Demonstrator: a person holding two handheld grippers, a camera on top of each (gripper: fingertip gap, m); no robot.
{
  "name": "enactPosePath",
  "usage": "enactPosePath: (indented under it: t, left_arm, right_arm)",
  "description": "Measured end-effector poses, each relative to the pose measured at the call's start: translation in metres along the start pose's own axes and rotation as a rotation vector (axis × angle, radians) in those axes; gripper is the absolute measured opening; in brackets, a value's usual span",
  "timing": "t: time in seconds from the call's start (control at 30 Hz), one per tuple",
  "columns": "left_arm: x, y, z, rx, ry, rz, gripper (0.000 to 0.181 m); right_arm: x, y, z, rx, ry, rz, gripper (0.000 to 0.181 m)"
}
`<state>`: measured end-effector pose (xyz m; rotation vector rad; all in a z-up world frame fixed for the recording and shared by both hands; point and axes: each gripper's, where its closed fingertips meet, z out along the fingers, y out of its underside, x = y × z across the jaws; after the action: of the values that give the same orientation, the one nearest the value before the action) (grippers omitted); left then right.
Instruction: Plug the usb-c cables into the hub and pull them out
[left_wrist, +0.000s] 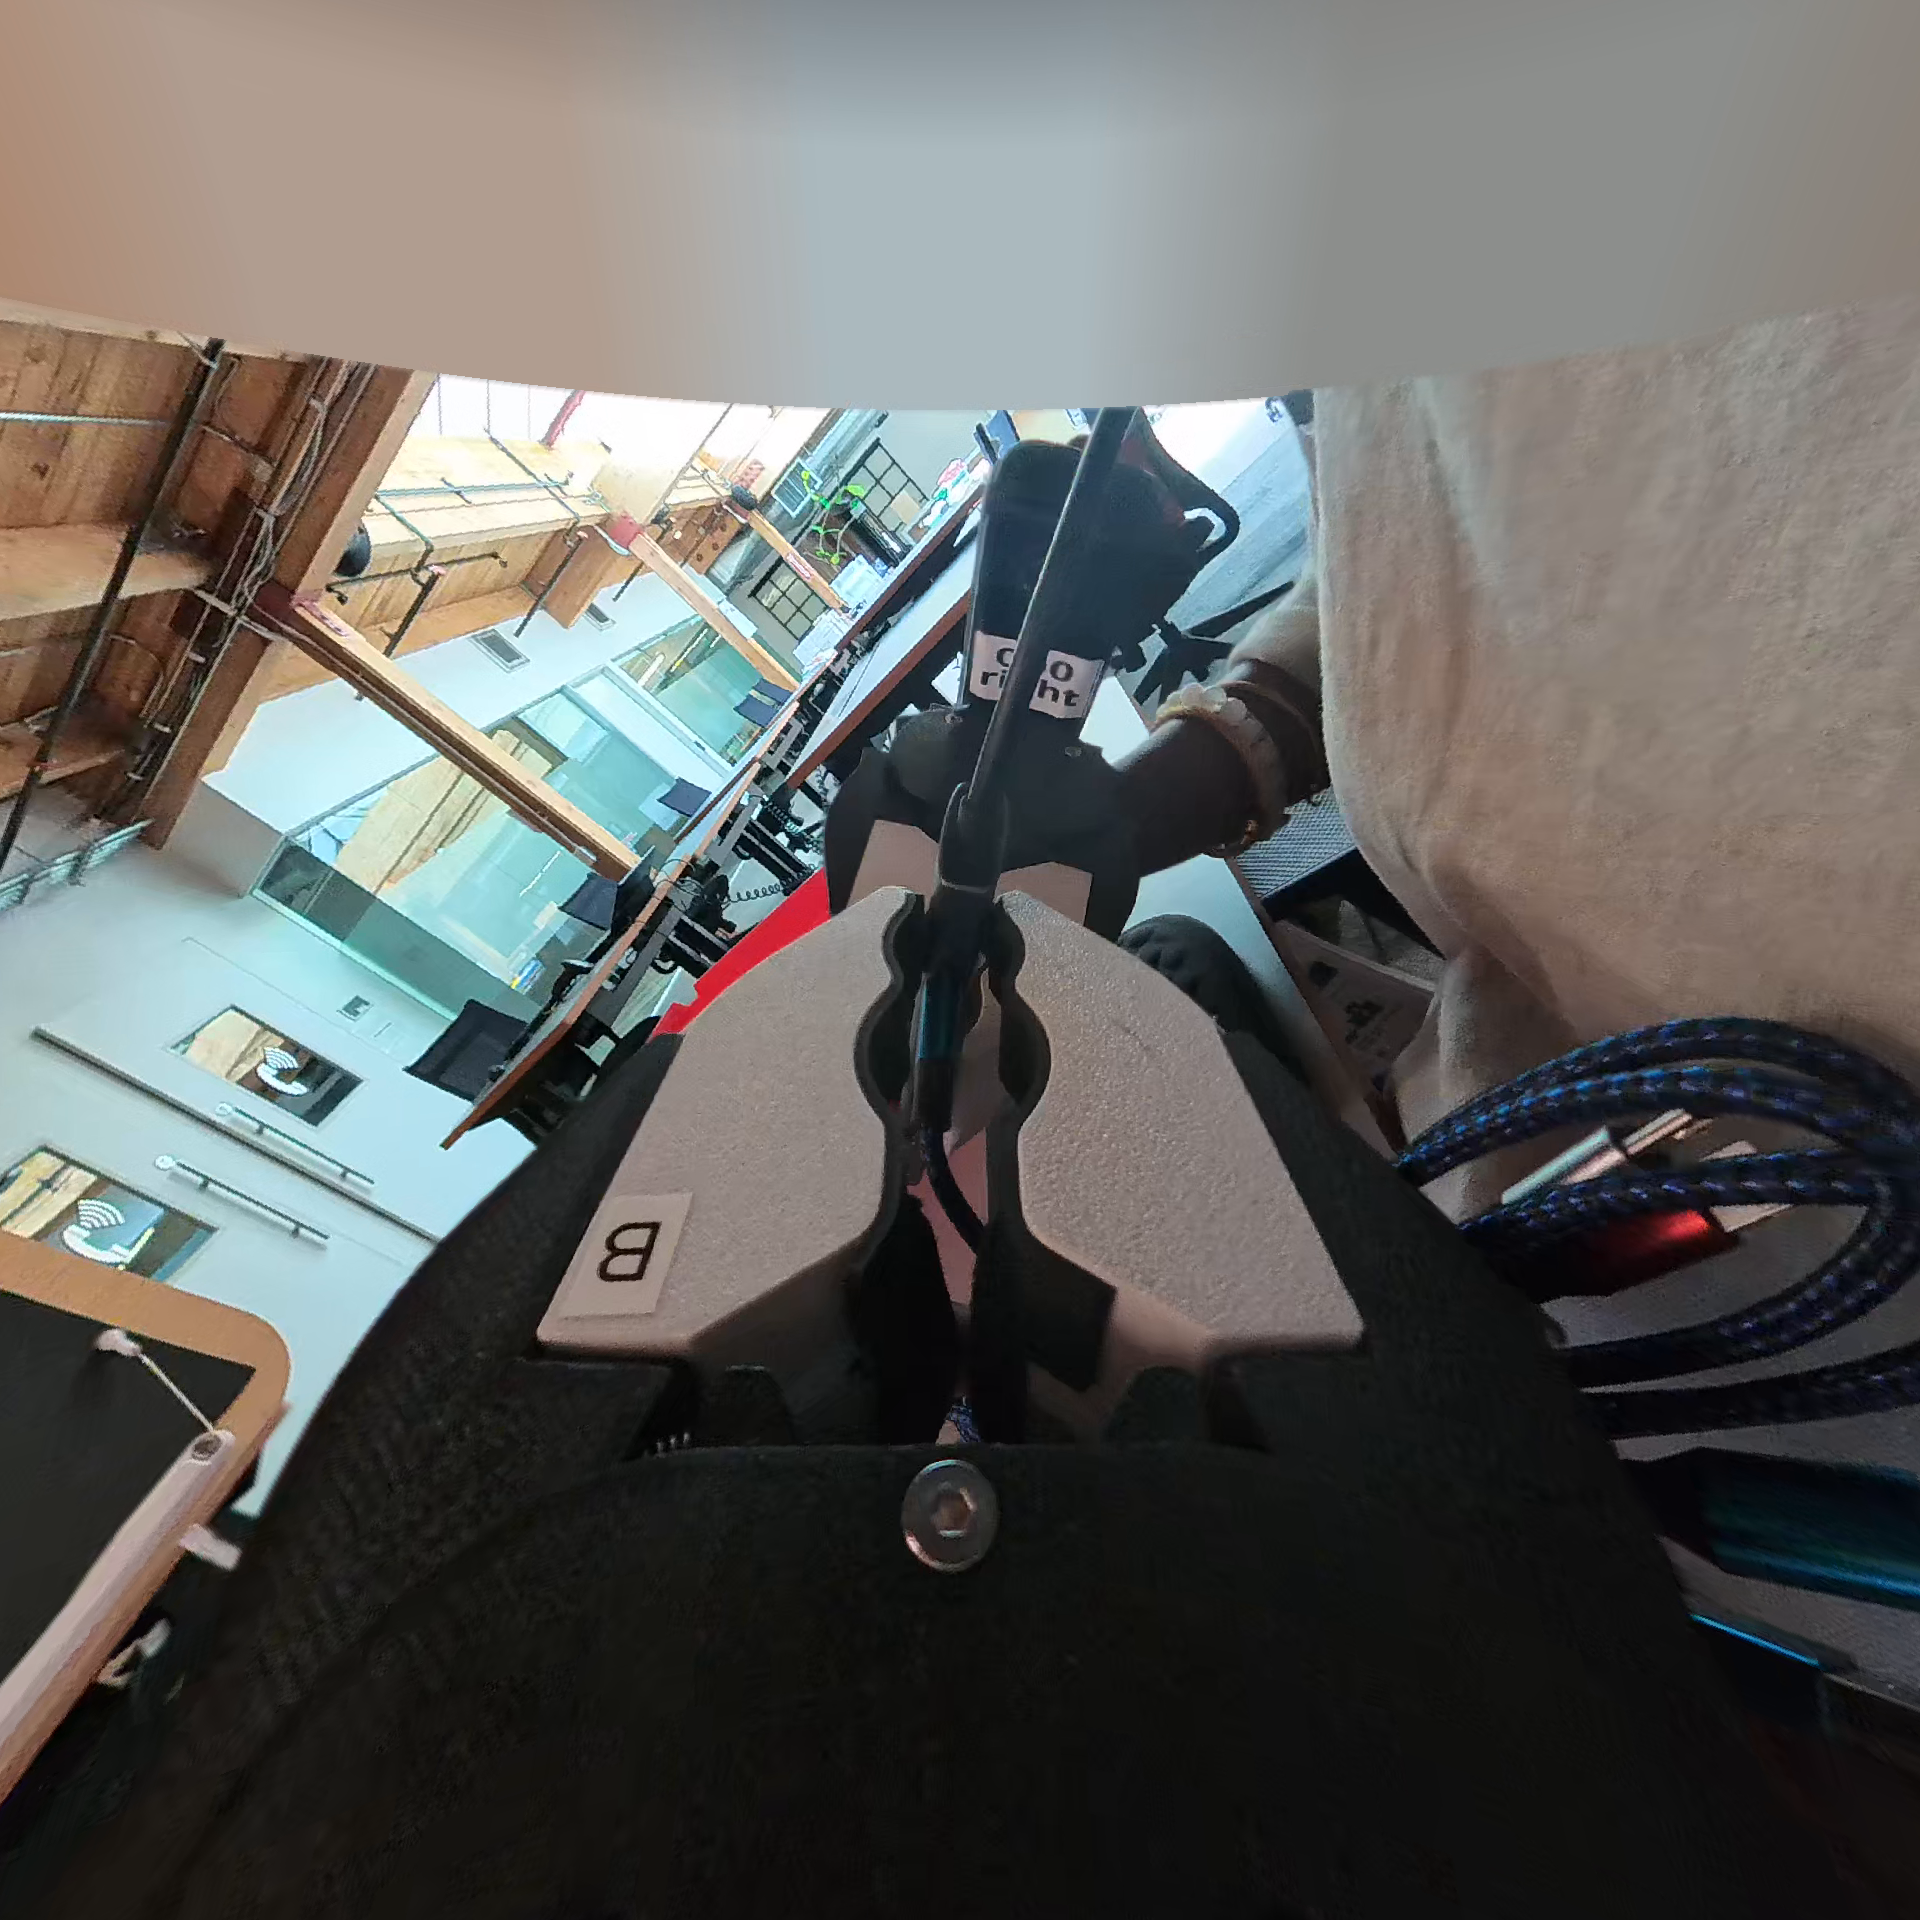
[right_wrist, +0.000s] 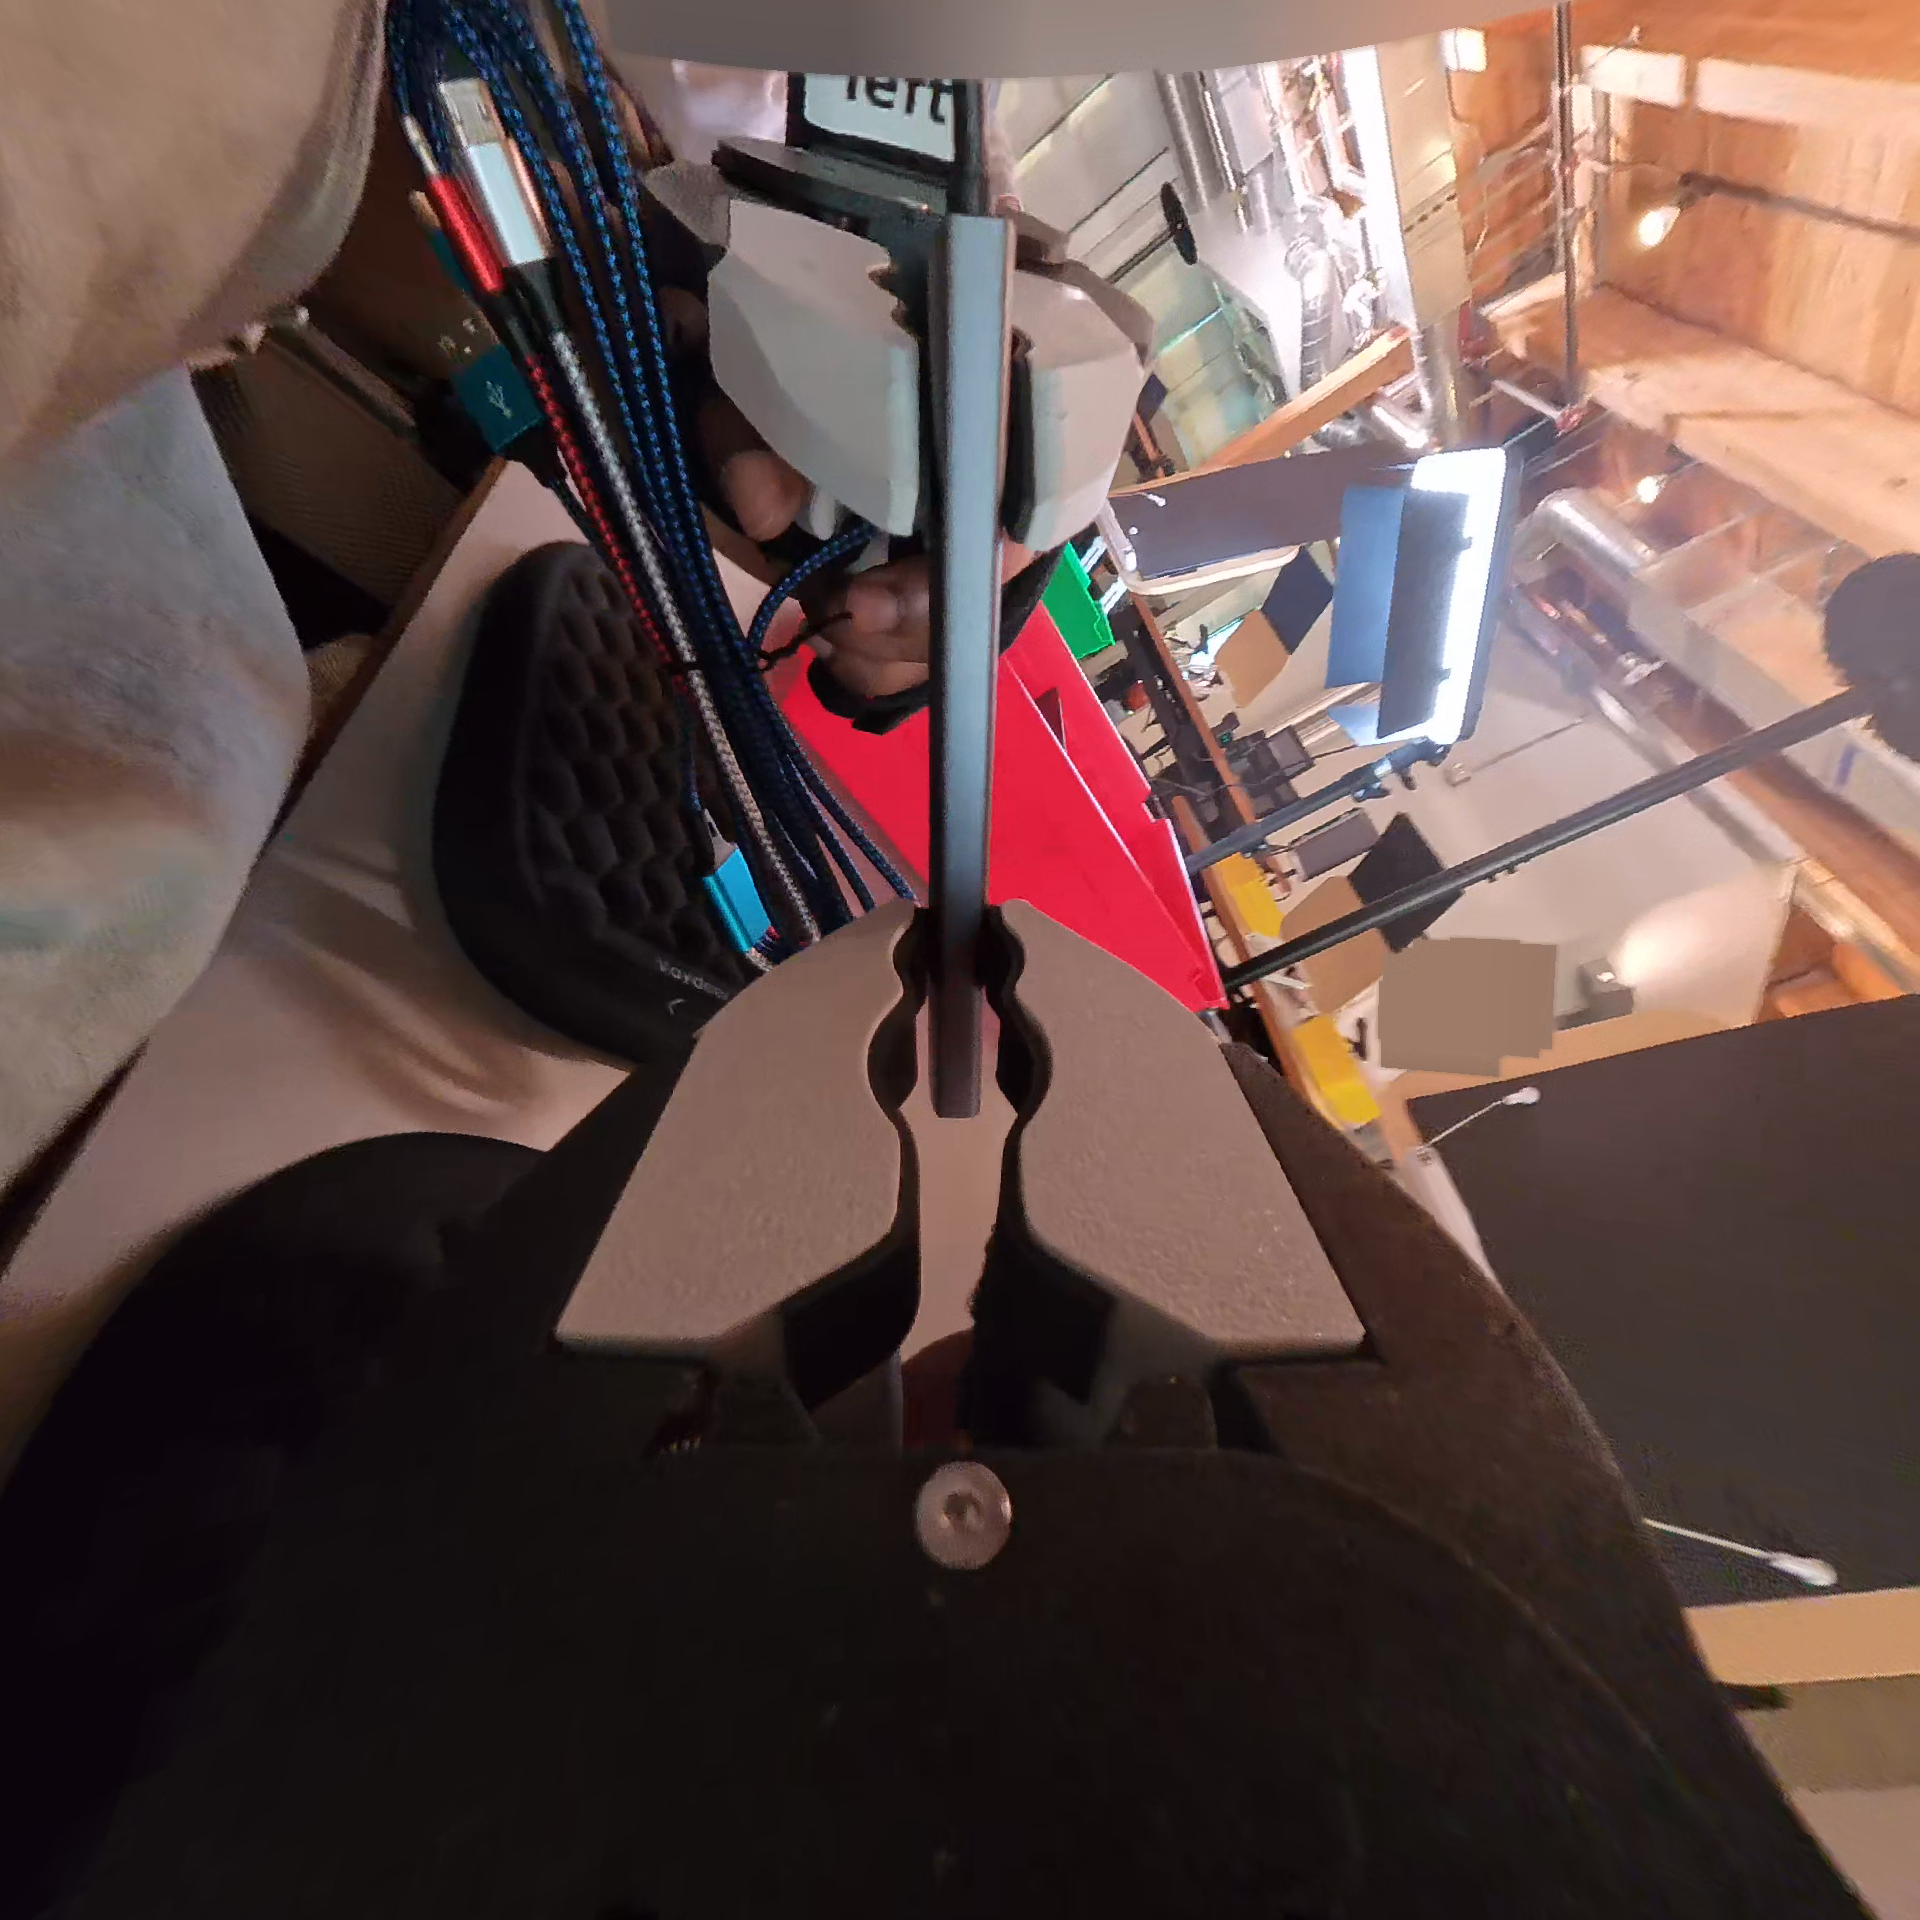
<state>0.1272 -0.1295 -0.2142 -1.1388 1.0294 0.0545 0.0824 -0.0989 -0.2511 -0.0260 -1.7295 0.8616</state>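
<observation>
My right gripper (right_wrist: 961, 920) is shut on the near end of the slim grey hub (right_wrist: 966, 727), which stands edge-on and reaches up to my left gripper (right_wrist: 961, 525). My left gripper (left_wrist: 951, 914) is shut on a blue metal usb-c plug (left_wrist: 932, 1029) with a braided cable behind it. Its fingers (right_wrist: 821, 364) stand on either side of the hub's far part. Whether the plug sits in a port is hidden. The right gripper (left_wrist: 977, 862) faces it closely. A thin black cable (left_wrist: 1039, 623) runs on past it.
A bundle of blue-black braided cables (right_wrist: 623, 416) with red, silver and teal plugs hangs by the left hand; it also shows in the left wrist view (left_wrist: 1662, 1195). Below are a black padded rest (right_wrist: 582, 790), a red bin (right_wrist: 1049, 821) and the white table (right_wrist: 312, 987). A cream sleeve (left_wrist: 1610, 675) is at right. Tip to tip, the grippers are about 7 cm apart.
</observation>
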Motion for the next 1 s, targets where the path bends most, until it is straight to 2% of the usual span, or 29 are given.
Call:
enactPosePath:
  t: [0.1, 0.17, 0.27, 0.33, 0.4, 0.47, 0.53, 0.6, 0.67, 0.8, 0.9, 0.97, 1.0]
  left_arm:
    - [-0.005, -0.003, 0.001, 0.000, -0.020, -0.034, 0.010]
    - [-0.015, -0.008, -0.004, 0.027, -0.065, -0.056, 0.020]
    - [-0.038, -0.018, -0.025, 0.079, -0.155, -0.091, 0.029]
    - [-0.059, -0.015, -0.049, 0.033, -0.260, -0.089, 0.029]
    - [-0.084, 0.000, -0.083, -0.125, -0.396, -0.068, 0.028]
    - [-0.105, 0.026, -0.131, -0.389, -0.518, -0.075, 0.029]
    - [-0.111, 0.055, -0.187, -0.701, -0.548, -0.079, 0.028]
    - [-0.097, 0.083, -0.231, -0.953, -0.384, -0.083, 0.026]
    - [-0.074, 0.108, -0.257, -1.074, -0.139, -0.172, 0.023]
    - [-0.060, 0.157, -0.295, -1.299, 0.163, -0.221, 0.023]
    - [-0.071, 0.184, -0.292, -1.322, 0.170, -0.271, 0.023]
    - [-0.047, 0.186, -0.287, -1.272, 0.329, -0.421, 0.023]
    - [-0.041, 0.188, -0.288, -1.281, 0.373, -0.430, 0.021]
  right_arm:
    - [0.004, -0.002, -0.002, 0.045, 0.021, 0.100, 0.010]
    - [0.012, -0.004, -0.005, 0.087, 0.069, 0.158, 0.010]
    - [0.028, -0.004, -0.015, 0.150, 0.172, 0.239, 0.009]
    - [0.040, -0.002, -0.023, 0.188, 0.242, 0.292, 0.009]
    - [0.048, 0.000, -0.029, 0.223, 0.282, 0.341, 0.009]
    - [0.054, 0.004, -0.033, 0.232, 0.304, 0.373, 0.009]
    - [0.059, 0.008, -0.036, 0.245, 0.326, 0.404, 0.009]
    - [0.062, 0.009, -0.040, 0.272, 0.339, 0.442, 0.009]
    - [0.064, 0.010, -0.043, 0.287, 0.350, 0.466, 0.009]
    - [0.065, 0.010, -0.043, 0.299, 0.353, 0.483, 0.009]
    - [0.065, 0.012, -0.042, 0.294, 0.348, 0.492, 0.009]
    - [0.066, 0.013, -0.043, 0.292, 0.351, 0.495, 0.009]
    - [0.067, 0.014, -0.044, 0.291, 0.353, 0.496, 0.009]
